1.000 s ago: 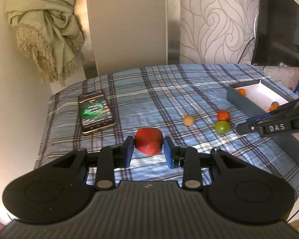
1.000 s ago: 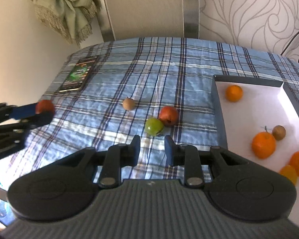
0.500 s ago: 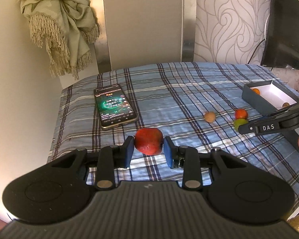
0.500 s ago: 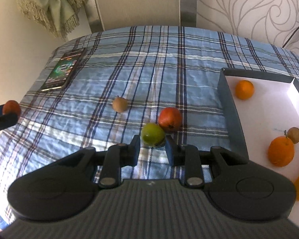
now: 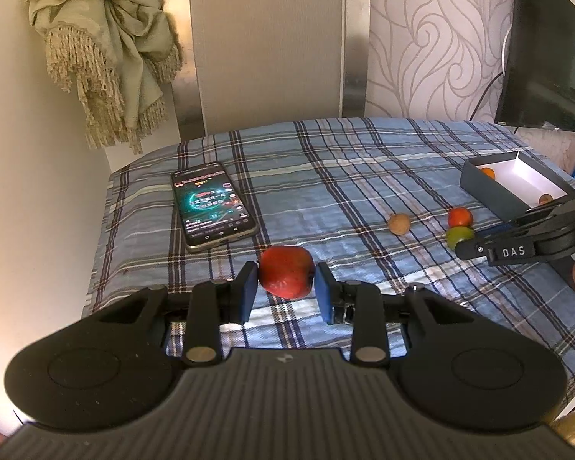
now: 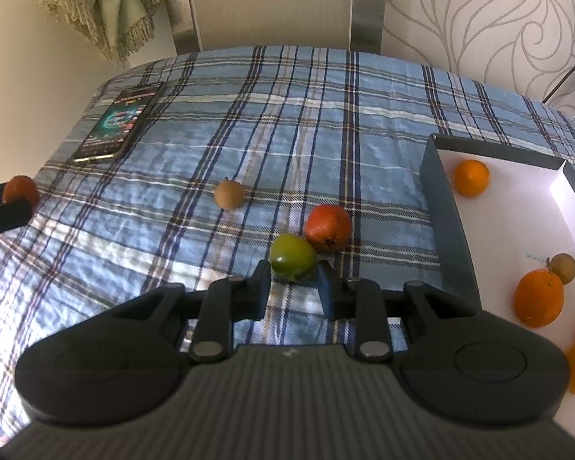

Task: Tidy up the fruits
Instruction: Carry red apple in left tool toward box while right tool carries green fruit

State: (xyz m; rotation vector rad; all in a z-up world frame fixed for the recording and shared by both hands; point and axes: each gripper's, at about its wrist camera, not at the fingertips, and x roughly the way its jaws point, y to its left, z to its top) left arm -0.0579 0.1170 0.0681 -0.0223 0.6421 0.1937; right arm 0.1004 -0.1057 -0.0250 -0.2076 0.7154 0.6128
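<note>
Left gripper (image 5: 286, 290): blue-padded fingers clamped on a red fruit (image 5: 286, 271), one pad against each side, held above the checked blue cloth (image 5: 325, 176). Right gripper (image 6: 293, 285): fingers parted, set either side of a green fruit (image 6: 292, 257) that lies on the cloth; whether the pads touch it cannot be told. Second red fruit (image 6: 328, 227): on the cloth, touching the green fruit on its far right side. Small brown fruit (image 6: 229, 194): on the cloth, alone, to the left of that pair and apart from it. Box (image 6: 440, 207): dark grey walls, white floor, at the right edge of the cloth, near the red and green pair. Contents of box: one orange (image 6: 472, 178) in the far corner; a larger orange (image 6: 539, 298) nearer, with a small brown fruit (image 6: 563, 267) touching it; more orange fruit partly cut off at the frame's right edge. Phone (image 5: 213, 205): screen lit, lying flat near the cloth's far left corner. Fringed pale green cloth (image 5: 103, 53): hanging on the wall behind. Dark screen (image 5: 548, 57): at the far right.
</note>
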